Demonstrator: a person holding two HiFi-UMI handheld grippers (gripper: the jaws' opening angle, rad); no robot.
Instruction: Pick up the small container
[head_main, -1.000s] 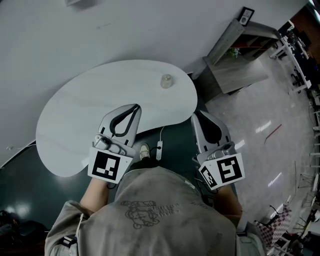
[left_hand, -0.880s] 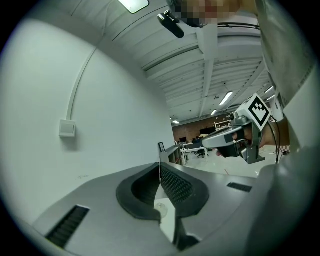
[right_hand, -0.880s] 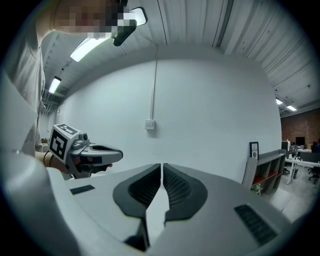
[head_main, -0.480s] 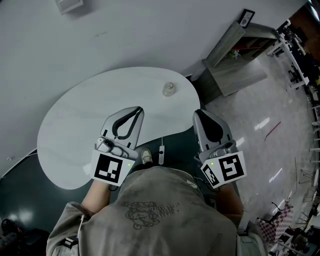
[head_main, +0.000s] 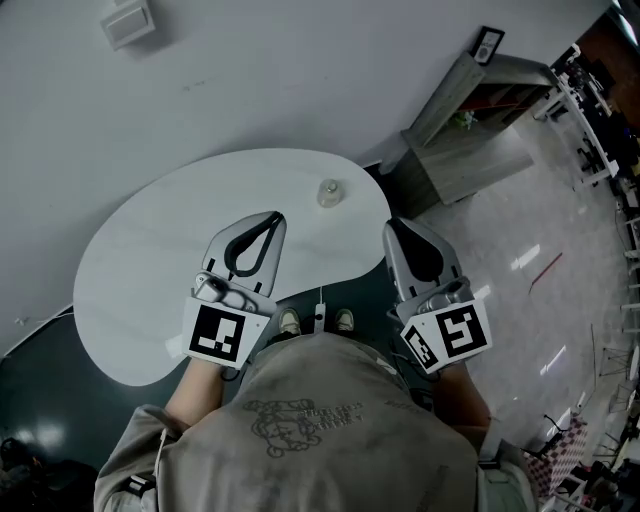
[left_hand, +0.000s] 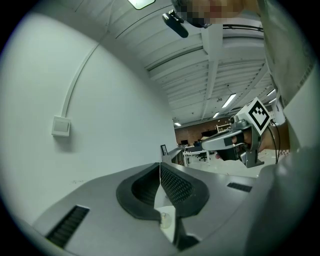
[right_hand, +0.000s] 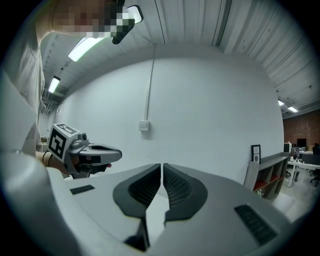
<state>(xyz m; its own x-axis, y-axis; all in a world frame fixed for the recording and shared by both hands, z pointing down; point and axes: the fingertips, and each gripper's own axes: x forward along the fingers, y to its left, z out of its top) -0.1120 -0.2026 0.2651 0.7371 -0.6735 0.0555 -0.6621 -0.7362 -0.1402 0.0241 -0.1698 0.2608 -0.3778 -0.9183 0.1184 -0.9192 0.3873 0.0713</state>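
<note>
Small container (head_main: 329, 192): sitting untouched near the far edge of the worktop (head_main: 150, 260), toward its right end. Holding the left gripper (head_main: 274, 215) over the worktop's near edge, jaws pressed together on nothing, pointing toward the container. Keeping the right gripper (head_main: 393, 226) just off the right edge, jaws likewise together and empty. Approaching, by the look of it; not yet grasping. Needing next: spreading one gripper's jaws, then advancing around the container. Against a second ago: standing nearer, narrowing the gap to the container, jaws staying together.
</note>
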